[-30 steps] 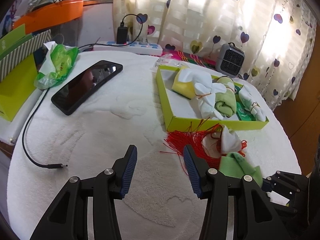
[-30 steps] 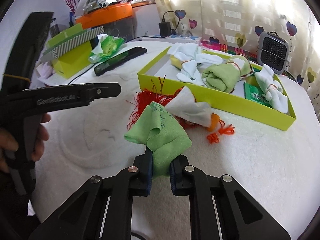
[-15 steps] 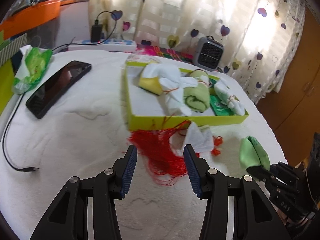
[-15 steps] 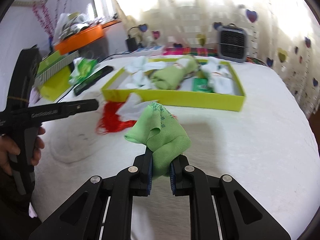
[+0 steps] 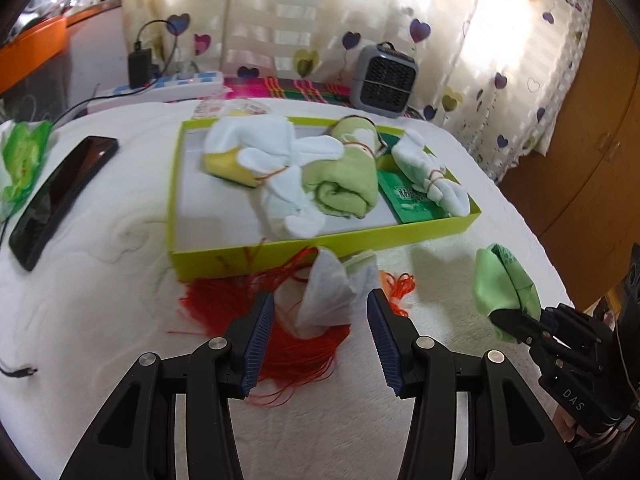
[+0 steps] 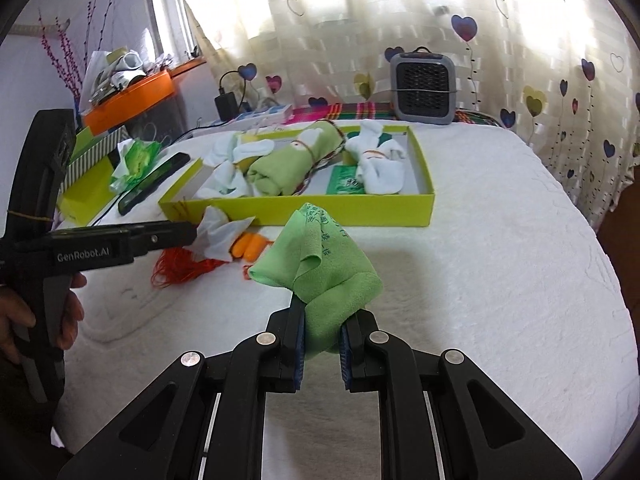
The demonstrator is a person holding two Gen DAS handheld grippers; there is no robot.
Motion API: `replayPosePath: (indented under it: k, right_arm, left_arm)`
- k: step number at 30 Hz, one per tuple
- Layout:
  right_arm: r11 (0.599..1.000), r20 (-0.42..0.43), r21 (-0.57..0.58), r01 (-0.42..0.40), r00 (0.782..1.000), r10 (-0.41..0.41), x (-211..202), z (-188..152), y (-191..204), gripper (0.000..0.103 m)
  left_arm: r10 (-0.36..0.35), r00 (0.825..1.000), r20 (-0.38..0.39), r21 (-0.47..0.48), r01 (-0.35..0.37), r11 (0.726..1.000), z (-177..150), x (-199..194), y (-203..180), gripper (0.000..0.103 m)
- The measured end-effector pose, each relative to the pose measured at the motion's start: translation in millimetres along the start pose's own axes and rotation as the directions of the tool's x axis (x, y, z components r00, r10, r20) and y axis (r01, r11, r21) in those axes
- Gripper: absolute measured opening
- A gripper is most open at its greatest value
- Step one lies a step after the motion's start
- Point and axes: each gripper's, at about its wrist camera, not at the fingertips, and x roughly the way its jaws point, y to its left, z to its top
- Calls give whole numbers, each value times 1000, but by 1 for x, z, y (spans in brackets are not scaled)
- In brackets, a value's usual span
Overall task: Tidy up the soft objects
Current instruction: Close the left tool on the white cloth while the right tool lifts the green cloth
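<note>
- Inside the yellow box (image 5: 320,246) we already have white sock bundles (image 5: 276,156) and a rolled green towel (image 5: 344,184).
- In front of the box, a white cloth (image 5: 326,300) on red threads (image 5: 224,304) waits between our left gripper's (image 5: 320,340) wide, empty jaws.
- Right of that, short of the box, our right gripper (image 6: 322,354) pinches a green cloth (image 6: 324,280).

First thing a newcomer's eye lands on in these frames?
Probably the bright green cloth pinched in the right gripper, held above the white cover. Then the lime-yellow box behind it, holding rolled towels and socks, and the red thread tangle in front of the open left gripper.
</note>
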Motion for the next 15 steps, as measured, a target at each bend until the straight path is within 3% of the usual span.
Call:
replayPosePath:
  k: [15]
  right_arm:
    - [999,-13,27,-46,999,46,8,2,-9,14]
  left_arm:
    - [53,998,-24,31,-52,998,7,22,-13,47]
